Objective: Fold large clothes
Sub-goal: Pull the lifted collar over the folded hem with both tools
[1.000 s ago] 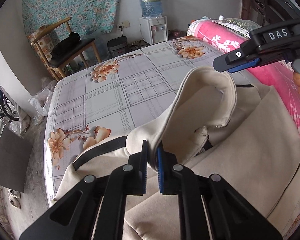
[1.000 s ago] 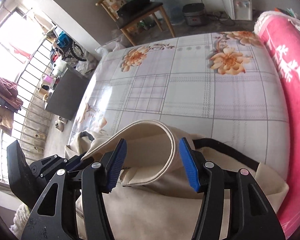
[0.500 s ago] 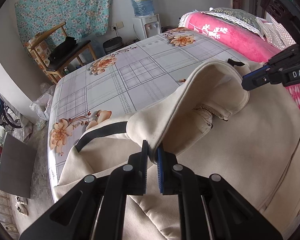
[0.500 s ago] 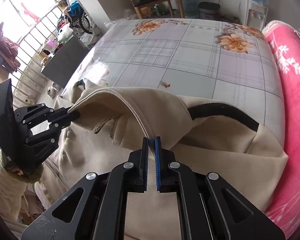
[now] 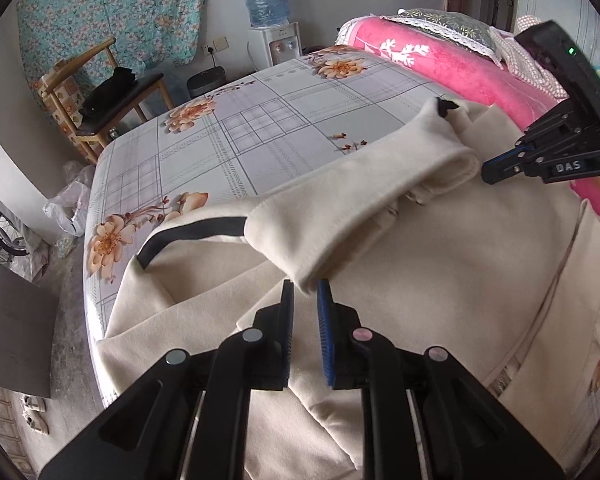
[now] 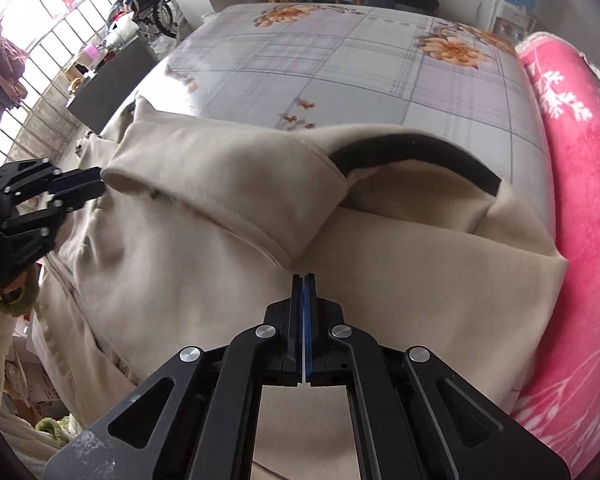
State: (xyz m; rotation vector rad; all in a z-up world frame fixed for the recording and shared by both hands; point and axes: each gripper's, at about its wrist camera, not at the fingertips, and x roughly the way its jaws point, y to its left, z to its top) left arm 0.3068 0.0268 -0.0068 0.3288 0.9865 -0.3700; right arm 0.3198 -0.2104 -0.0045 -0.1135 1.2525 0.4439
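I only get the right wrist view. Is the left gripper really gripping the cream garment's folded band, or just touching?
Observer: Gripping: the left gripper pinches a corner of the cream fleece garment's folded band between its pads.
Operator: And my right gripper, seen from there?
Observer: The right gripper is shut, tip against the band's rolled far end; its hold is unclear.
Operator: What's beyond the left corner?
Observer: A black trim strip running along the garment's edge.

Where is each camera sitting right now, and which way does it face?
Left wrist: on the left gripper, facing across the cream garment toward the chair; right gripper shows at right.
Right wrist: on the right gripper, facing across the garment toward the barred window; left gripper shows at left.
Shared: the raised fold, floral bedsheet, pink blanket.
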